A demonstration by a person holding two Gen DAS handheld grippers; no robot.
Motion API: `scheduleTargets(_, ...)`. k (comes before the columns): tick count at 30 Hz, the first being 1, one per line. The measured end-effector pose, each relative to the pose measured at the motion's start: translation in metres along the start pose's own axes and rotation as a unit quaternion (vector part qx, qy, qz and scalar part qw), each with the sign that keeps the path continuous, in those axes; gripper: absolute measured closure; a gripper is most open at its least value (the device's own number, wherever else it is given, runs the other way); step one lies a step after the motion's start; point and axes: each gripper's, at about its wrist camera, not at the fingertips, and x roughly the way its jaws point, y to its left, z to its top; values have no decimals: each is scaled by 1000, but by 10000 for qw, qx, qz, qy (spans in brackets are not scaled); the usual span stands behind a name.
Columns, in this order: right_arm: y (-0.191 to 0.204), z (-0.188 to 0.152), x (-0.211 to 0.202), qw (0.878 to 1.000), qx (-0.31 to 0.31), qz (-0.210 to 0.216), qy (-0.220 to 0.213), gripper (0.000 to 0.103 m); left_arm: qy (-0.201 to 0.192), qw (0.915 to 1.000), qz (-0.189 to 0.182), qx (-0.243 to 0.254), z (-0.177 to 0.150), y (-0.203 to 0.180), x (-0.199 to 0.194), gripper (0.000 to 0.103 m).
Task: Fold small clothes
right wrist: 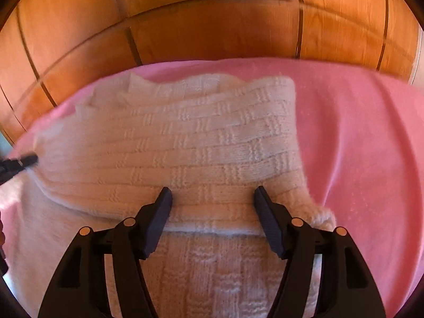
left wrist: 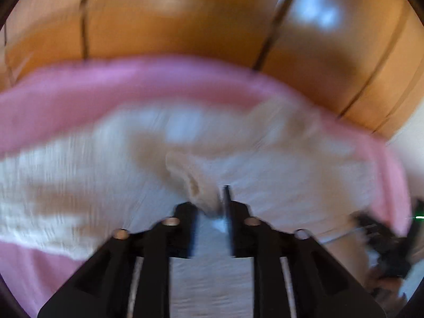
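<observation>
One cream-white knitted garment [right wrist: 169, 143] is lying on one pink cloth [right wrist: 365, 145], with orange-brown wooden panels [right wrist: 212, 23] standing behind. Two black grippers are showing. The right gripper [right wrist: 212, 198] is hanging over the folded knit with its jaws spread wide, pinching nothing. Only the right view is showing the basket-like knit pattern clearly. The left view is all blurry; there the left gripper [left wrist: 209, 206] is keeping its jaws nearly together, with a bunched bit of knit between them, but whether they are squeezing it is hard to tell.
</observation>
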Motion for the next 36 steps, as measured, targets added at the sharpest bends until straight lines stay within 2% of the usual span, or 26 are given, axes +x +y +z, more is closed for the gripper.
scheduleTargets(1,2,-1,0,10000,-44,-63,-24,37,72,9999,12,-134,-6,9,7,77)
scheduleTargets(3,7,-4,1,9997,-169,-190,-48,34,-143,9988,-227,-417,-17,25,1,76)
scheduleTargets(4,10,-5,1,9994,-223,-249,-41,33,-165,9981,-261,-532,-19,30,-2,71)
scheduleTargets(6,16,-6,2,9987,-325,-390,-35,31,-241,9954,-385,-846,-26,43,-16,56)
scheduleTargets(7,20,-6,3,9983,-359,-455,-35,30,-312,9936,-432,-995,-30,50,-24,43)
scheduleTargets(10,16,-7,7,9981,-344,-511,-24,26,-527,9857,-600,-1486,-43,83,-53,41)
scheduleTargets(14,9,-8,5,9991,-241,-341,-22,23,-839,9648,-806,-2359,-65,143,-91,41)
scheduleTargets(16,16,-2,9,9988,-283,-408,-29,23,-1225,9476,-609,-2887,-82,182,-120,41)
scheduleTargets(17,18,-2,9,9983,-333,-477,-40,23,-1435,9352,-436,-3207,-93,207,-135,41)
scheduleTargets(20,22,-4,9,9975,-395,-580,-88,23,-1657,9072,-271,-3858,-113,260,-156,41)
scheduleTargets(21,22,-5,8,9972,-409,-614,-102,23,-1721,8952,-111,-4108,-121,283,-165,41)
scheduleTargets(23,24,-7,7,9967,-432,-677,-126,22,-1806,8789,26,-4414,-130,310,-175,41)
scheduleTargets(26,27,-9,7,9955,-470,-810,-146,20,-1918,8437,-49,-5013,-141,350,-181,41)
scheduleTargets(27,27,-9,8,9952,-471,-843,-147,18,-2003,8287,-103,-5225,-143,364,-182,41)
scheduleTargets(30,26,-10,7,9950,-463,-871,-138,16,-2086,8016,-294,-5595,-142,393,-181,41)
scheduleTargets(31,26,-10,7,9951,-457,-871,-136,16,-2087,7962,-264,-5673,-140,400,-180,41)
scheduleTargets(33,26,-10,8,9950,-453,-876,-131,16,-2023,7975,-153,-5682,-131,408,-174,42)
scheduleTargets(34,26,-10,8,9949,-456,-885,-133,16,-1927,8010,-106,-5667,-126,411,-169,54)
scheduleTargets(35,26,-9,8,9949,-457,-890,-133,15,-1842,8048,-82,-5642,-120,407,-163,74)
scheduleTargets(36,26,-9,8,9949,-454,-891,-129,15,-1711,8146,-54,-5542,-112,407,-157,80)
